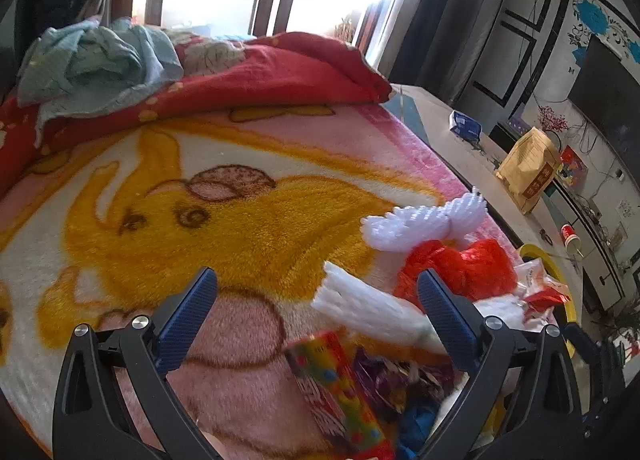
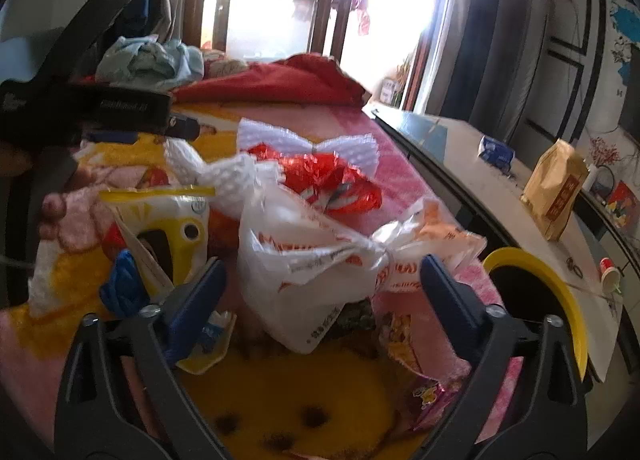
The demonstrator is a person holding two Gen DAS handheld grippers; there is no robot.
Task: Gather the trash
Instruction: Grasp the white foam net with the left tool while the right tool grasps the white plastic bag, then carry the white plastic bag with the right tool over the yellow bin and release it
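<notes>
Both tongs stand apart and hold nothing. In the left wrist view the left gripper (image 1: 318, 292) fills the lower frame, its blue pads spread over a pink and yellow blanket (image 1: 224, 220). The trash lies at lower right of that frame: a white foam net (image 1: 424, 220), a red wrapper (image 1: 468, 268) just below it, a second foam sleeve (image 1: 368, 308) reaching toward the right pad, a colourful tube (image 1: 336, 384) and a purple wrapper (image 1: 384, 376) at the bottom.

In the right wrist view the right gripper (image 2: 320, 280) is wide apart, and a knotted white plastic bag (image 2: 316, 256) sits between the pads; whether either pad touches it I cannot tell. Behind the bag lie a red wrapper and white foam nets. A yellow pouch (image 2: 168, 220) and a blue scrap (image 2: 124, 284) lie at left of centre, beside the left pad. A yellow-rimmed bin (image 2: 560, 292) stands at lower right, just beside the bed edge. On the ledge (image 2: 472, 164) at right stand a brown paper bag (image 2: 554, 192) and a red cup (image 2: 610, 276).
</notes>
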